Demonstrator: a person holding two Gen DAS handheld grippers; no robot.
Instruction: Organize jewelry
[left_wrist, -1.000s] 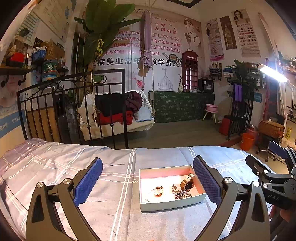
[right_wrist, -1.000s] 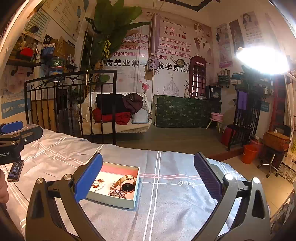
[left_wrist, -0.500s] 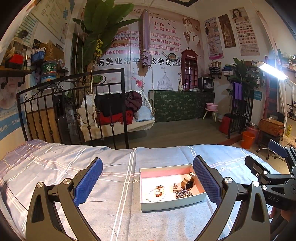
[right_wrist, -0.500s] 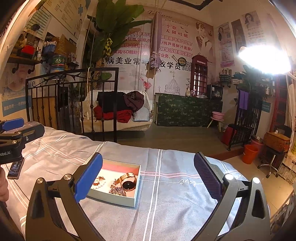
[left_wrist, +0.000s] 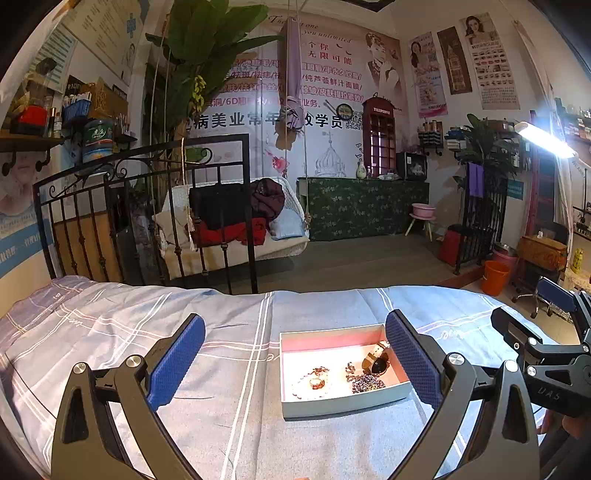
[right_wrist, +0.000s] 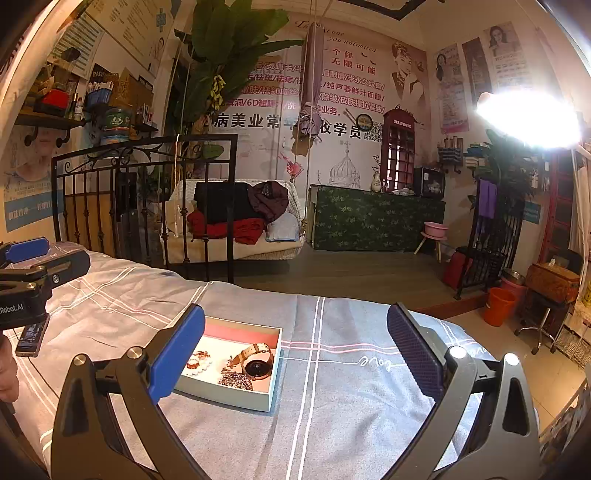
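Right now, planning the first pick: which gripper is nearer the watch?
Left, slightly. The watch sits just inside the left gripper's right finger; the right gripper is centred to its right.

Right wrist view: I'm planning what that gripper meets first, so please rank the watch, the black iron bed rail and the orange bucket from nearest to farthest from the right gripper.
From the right gripper:
1. The watch, in the box on the bed, just left of centre.
2. The black iron bed rail, at the bed's far end, to the left.
3. The orange bucket, on the floor beyond the bed, far right.
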